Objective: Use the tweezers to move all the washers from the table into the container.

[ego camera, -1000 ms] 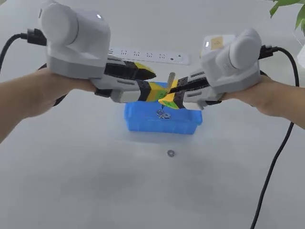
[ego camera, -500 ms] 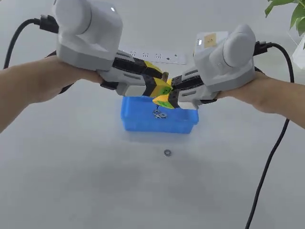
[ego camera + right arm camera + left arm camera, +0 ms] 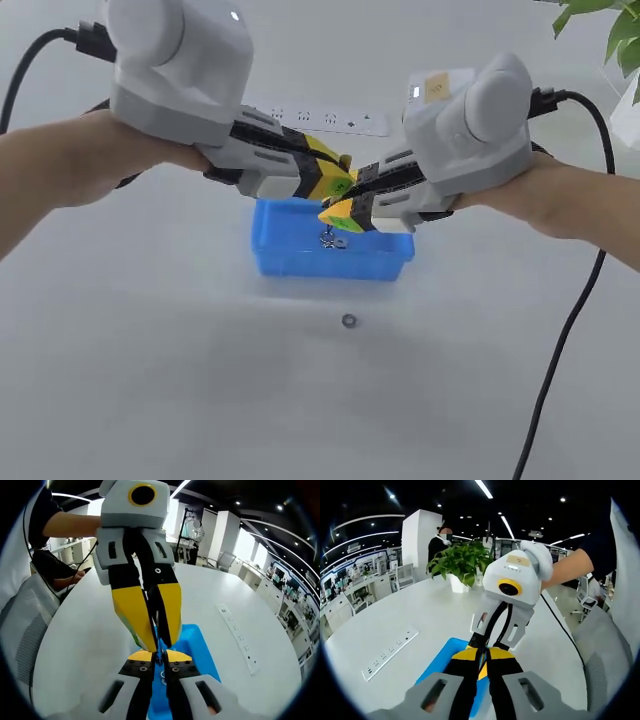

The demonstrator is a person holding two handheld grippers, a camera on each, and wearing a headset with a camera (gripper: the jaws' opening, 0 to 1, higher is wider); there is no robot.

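Observation:
A blue container [image 3: 290, 255] stands mid-table with a few washers [image 3: 333, 241] inside. One washer [image 3: 349, 321] lies on the table in front of it. My left gripper [image 3: 340, 186] and right gripper [image 3: 336, 212] meet tip to tip just above the container. Thin tweezers [image 3: 157, 622] sit between the jaws of both, and their tips [image 3: 328, 231] hang down toward the washers in the container. In the left gripper view my left gripper [image 3: 482, 656] is shut, facing the right gripper [image 3: 512, 587]. In the right gripper view my right gripper [image 3: 160, 656] is shut under the left one's yellow jaws.
A white power strip [image 3: 320, 118] lies behind the container. A potted plant [image 3: 610, 30] stands at the back right. A black cable [image 3: 560, 350] trails from the right gripper across the table's right side. A person stands far behind the plant [image 3: 462, 562].
The left gripper's jaws have shut and its tip has swung down against the right gripper's tip. Both grippers have stayed over the container.

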